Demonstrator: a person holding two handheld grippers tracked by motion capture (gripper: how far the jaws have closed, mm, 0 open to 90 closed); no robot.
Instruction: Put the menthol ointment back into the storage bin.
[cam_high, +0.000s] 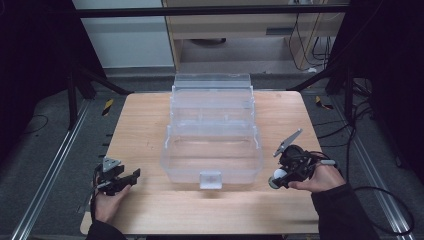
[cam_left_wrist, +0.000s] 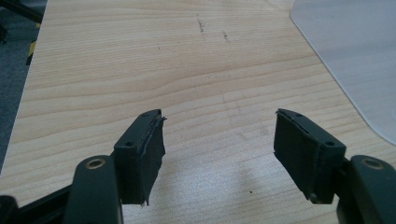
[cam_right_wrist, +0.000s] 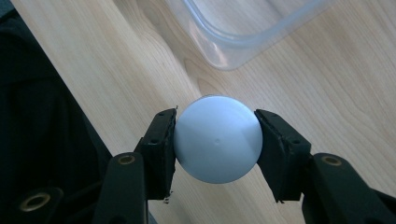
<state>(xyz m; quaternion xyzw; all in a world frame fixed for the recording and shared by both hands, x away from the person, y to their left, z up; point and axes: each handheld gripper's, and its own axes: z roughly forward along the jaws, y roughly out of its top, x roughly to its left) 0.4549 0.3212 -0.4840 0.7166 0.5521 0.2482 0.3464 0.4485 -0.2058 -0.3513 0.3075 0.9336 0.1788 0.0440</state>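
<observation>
Right gripper clamps white ball, pads on curved sides; jerk your hand, ball squirts out short of clear box. Left gripper wide open, empty.

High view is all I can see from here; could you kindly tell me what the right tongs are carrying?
Observer: The right tongs are shut on a white ball, one pad pressing each side.
Operator: Thank you. Is the ball over the clear box?
Observer: No. In the right gripper view it is over bare table, with a rounded corner of the clear box beyond it.
Operator: And could you check the left tongs for me?
Observer: The left tongs are open with nothing between the pads, above bare wood.
</observation>
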